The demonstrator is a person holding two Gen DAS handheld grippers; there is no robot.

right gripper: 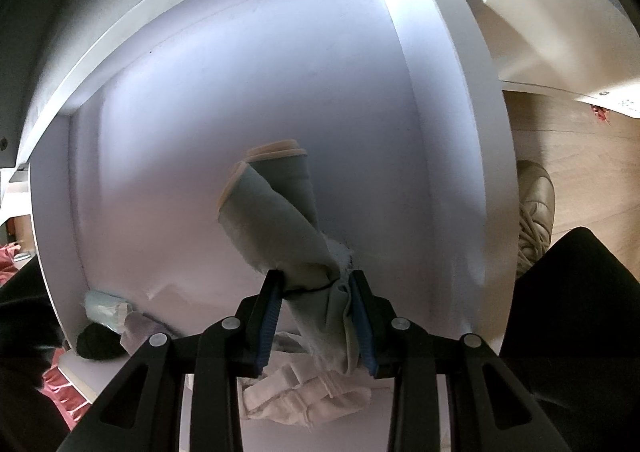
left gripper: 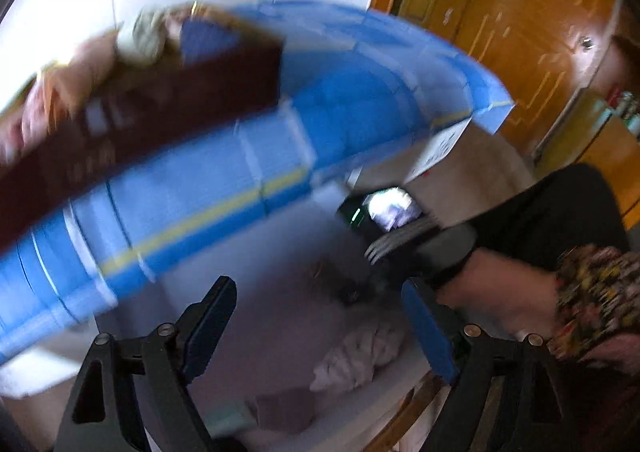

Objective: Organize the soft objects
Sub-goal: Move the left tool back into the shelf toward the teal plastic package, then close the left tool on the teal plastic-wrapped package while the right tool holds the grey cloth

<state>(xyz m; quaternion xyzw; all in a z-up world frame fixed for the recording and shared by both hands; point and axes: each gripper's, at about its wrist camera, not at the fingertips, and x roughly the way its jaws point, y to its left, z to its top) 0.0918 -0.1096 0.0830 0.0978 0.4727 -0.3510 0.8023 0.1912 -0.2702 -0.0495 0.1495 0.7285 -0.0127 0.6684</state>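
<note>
Pale green sock (right gripper: 280,220) is clamped in right gripper (right gripper: 316,316) jaws inside white drawer (right gripper: 200,112); left gripper (left gripper: 316,332) jaws held wide, empty.

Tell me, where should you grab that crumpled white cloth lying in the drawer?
Probably by the bunched folds at its top edge, coming straight down from above. The white cloth lies flat and crumpled on the drawer floor, so raised folds give the fingers something to pinch. The right gripper is already shut on green socks.

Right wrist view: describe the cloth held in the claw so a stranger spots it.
Look inside the white compartment. At its middle, the right claw pinches a grey-green cloth with a pale cream edge. Unlike the white cloth below it, it stands up, twisted.
</note>
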